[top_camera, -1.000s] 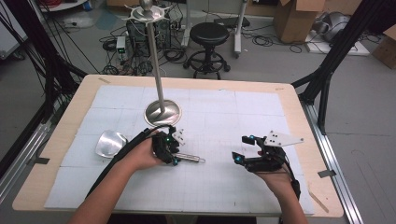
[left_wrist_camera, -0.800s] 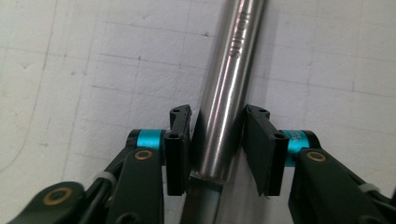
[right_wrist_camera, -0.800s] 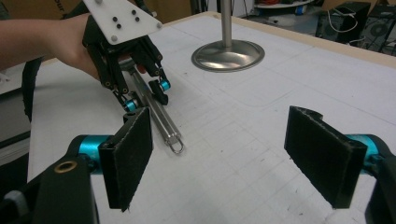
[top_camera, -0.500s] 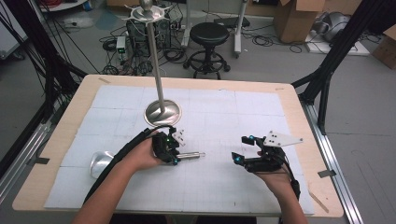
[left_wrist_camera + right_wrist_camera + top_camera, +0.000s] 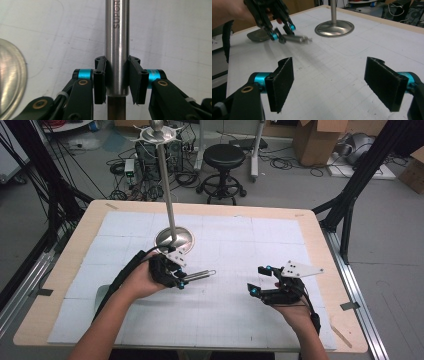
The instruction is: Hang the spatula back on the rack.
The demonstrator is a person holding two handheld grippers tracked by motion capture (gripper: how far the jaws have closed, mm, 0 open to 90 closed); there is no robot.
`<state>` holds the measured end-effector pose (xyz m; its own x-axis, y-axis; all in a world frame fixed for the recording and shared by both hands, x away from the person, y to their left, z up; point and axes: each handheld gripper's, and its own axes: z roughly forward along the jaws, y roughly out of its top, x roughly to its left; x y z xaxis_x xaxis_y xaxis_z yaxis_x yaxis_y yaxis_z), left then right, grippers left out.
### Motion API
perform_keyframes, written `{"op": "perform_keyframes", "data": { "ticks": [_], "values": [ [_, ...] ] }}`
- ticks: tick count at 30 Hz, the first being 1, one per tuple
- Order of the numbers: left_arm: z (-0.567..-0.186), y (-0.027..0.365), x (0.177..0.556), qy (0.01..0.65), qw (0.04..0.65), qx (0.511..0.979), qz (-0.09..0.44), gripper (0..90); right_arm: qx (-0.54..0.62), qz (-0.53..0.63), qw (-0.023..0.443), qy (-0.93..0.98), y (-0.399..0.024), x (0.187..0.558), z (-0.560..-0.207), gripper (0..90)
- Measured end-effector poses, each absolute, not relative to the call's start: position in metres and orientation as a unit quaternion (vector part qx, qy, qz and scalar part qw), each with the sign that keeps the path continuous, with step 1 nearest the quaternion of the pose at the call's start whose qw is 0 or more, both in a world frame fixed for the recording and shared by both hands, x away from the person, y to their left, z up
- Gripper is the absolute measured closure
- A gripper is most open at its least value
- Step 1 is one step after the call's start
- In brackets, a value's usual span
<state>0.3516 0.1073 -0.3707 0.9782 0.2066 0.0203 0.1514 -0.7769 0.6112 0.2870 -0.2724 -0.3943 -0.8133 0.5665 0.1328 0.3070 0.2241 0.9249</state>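
High view. A wooden-edged table is covered by a white gridded mat. One metal stand rises from the mat: a round shiny base carrying an upright pole with a small dish at its top. The base sits just beyond the left gripper, and the pole crosses the view above it. A black stool, cardboard boxes and loose cables lie on the floor behind the table.

Two hand-held grippers are present, one in each hand. The left gripper is closed on a steel handle, which points toward the table's middle and ends in a wire loop. A shiny flat metal piece lies on the mat beside the left forearm, partly hidden by it.

Left gripper view. The two pads press either side of the steel handle, which bears stamped lettering.

Right gripper view. The right gripper stands wide open over bare mat, holding nothing; the left gripper and stand base appear farther off.
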Motion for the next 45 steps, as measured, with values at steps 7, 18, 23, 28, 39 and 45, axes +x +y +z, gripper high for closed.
{"op": "perform_keyframes", "data": {
  "ticks": [7,18,23,28,39,45],
  "values": [
    [-0.345,0.133,0.347,0.115,0.38,0.916,0.052,68.9,0.28,0.553,0.115,0.776,-0.27,0.287,-0.395,22.9],
    [-0.311,0.163,0.343,0.128,0.462,0.874,0.083,69.1,0.28,0.552,0.113,0.777,-0.27,0.287,-0.396,22.9],
    [-0.296,0.173,0.341,0.127,0.497,0.853,0.092,69.1,0.278,0.552,0.113,0.778,-0.269,0.288,-0.396,22.9],
    [-0.283,0.181,0.339,0.13,0.51,0.843,0.11,69.1,0.279,0.552,0.113,0.777,-0.27,0.288,-0.396,22.9],
    [-0.255,0.199,0.343,0.146,0.566,0.803,0.118,69.1,0.277,0.556,0.113,0.776,-0.27,0.287,-0.395,22.9],
    [-0.245,0.205,0.345,0.152,0.561,0.804,0.127,69.1,0.276,0.555,0.11,0.777,-0.269,0.288,-0.396,22.8]
  ]
}}
